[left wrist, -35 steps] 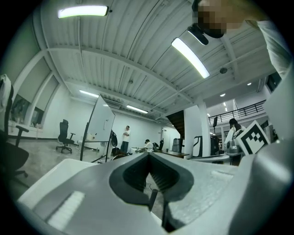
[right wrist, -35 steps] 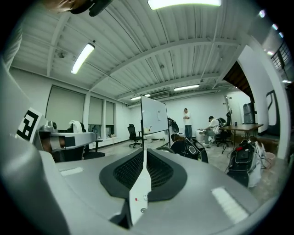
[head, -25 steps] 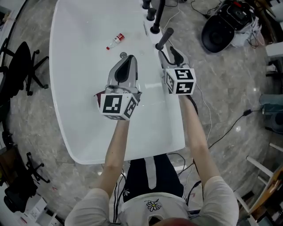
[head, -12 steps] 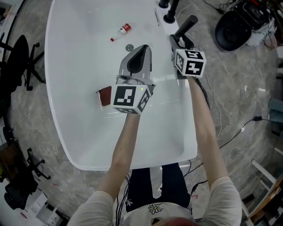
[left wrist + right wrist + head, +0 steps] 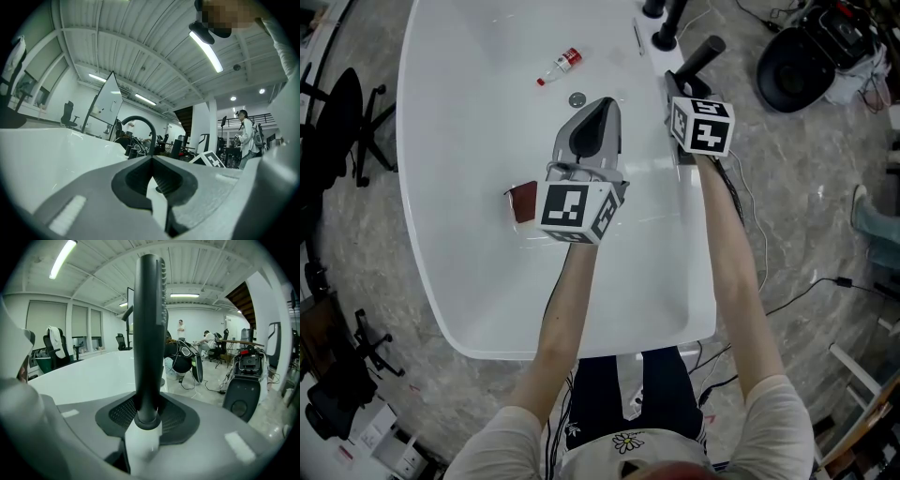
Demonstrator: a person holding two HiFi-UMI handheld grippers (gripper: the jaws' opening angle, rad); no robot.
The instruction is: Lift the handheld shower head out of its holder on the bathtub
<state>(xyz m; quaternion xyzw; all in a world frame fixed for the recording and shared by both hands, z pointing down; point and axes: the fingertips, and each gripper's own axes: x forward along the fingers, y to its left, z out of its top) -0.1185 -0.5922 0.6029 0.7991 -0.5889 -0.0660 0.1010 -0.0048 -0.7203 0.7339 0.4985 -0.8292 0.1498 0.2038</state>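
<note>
The black handheld shower head (image 5: 703, 54) slants up from the bathtub's right rim (image 5: 686, 187). My right gripper (image 5: 682, 89) is shut on its lower end. In the right gripper view the black handle (image 5: 149, 324) stands upright between the jaws, with a white piece (image 5: 143, 444) below it; I cannot tell whether that is the holder. My left gripper (image 5: 598, 108) hangs over the middle of the tub, shut and holding nothing. In the left gripper view its jaws meet at the tips (image 5: 152, 159).
A small red-capped bottle (image 5: 560, 66), the round drain (image 5: 577, 98) and a dark red object (image 5: 523, 202) lie inside the tub. Black tap fittings (image 5: 666, 28) stand on the rim past the shower head. Cables and a black round device (image 5: 797, 66) lie on the floor at right.
The head view has shifted, so everything sits further right in the picture. The right gripper has stayed at the shower head's handle. The dark red object now shows left of the left gripper.
</note>
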